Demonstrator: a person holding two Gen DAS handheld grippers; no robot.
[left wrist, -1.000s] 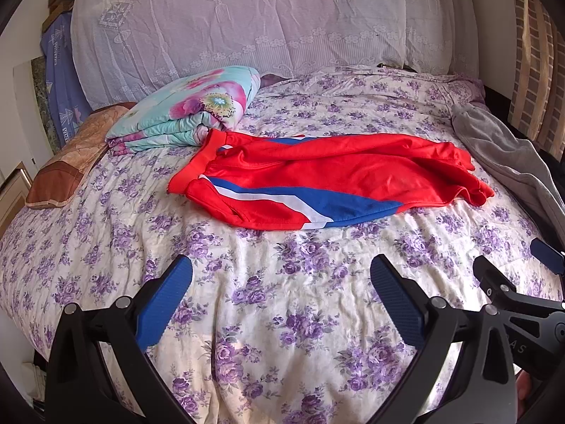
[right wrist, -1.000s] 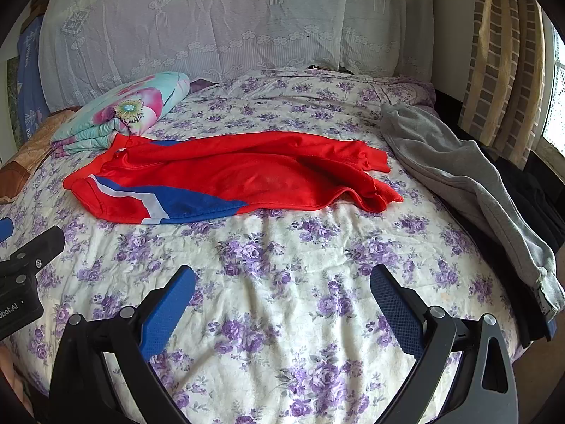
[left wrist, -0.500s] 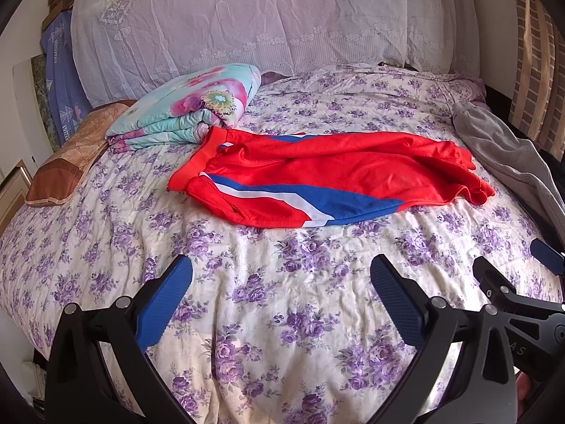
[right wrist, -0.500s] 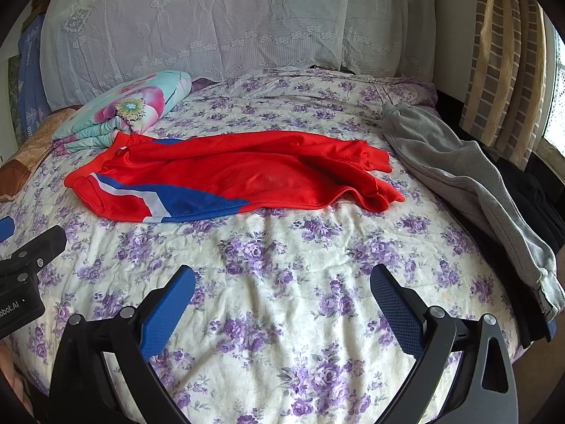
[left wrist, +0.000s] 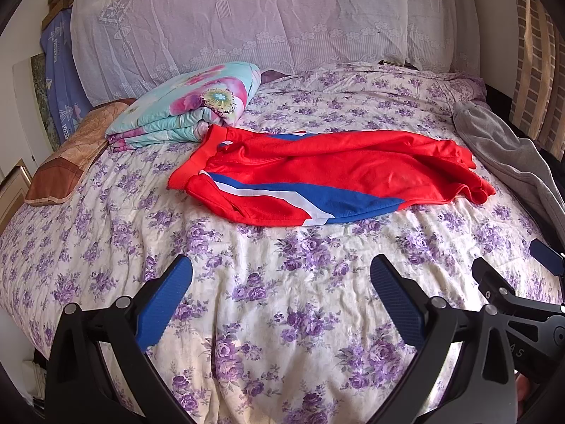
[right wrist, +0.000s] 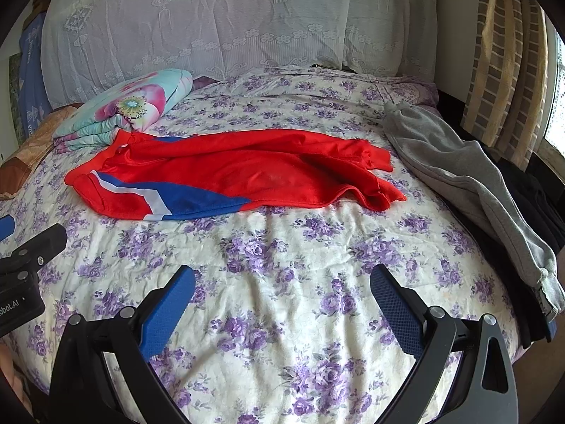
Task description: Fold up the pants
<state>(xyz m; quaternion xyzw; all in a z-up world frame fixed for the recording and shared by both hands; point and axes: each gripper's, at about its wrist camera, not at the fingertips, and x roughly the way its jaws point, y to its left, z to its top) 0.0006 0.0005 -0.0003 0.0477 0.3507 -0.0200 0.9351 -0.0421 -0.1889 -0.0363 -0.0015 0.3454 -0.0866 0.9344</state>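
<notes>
Red pants with a blue and white side stripe lie loosely spread across the middle of the flowered bed, waistband to the left, leg ends to the right; they also show in the right wrist view. My left gripper is open and empty above the bed's near part, short of the pants. My right gripper is open and empty, also short of the pants. The right gripper's body shows at the left wrist view's right edge, and the left gripper's body at the right wrist view's left edge.
A folded flowered quilt lies at the back left, touching the waistband. A brown pillow sits at the left edge. Grey pants and dark clothes lie along the right edge. A lace-covered headboard stands behind.
Both grippers have shifted very slightly; the pants sit a touch lower in the views. Nothing was taken hold of and the jaws stayed open.
</notes>
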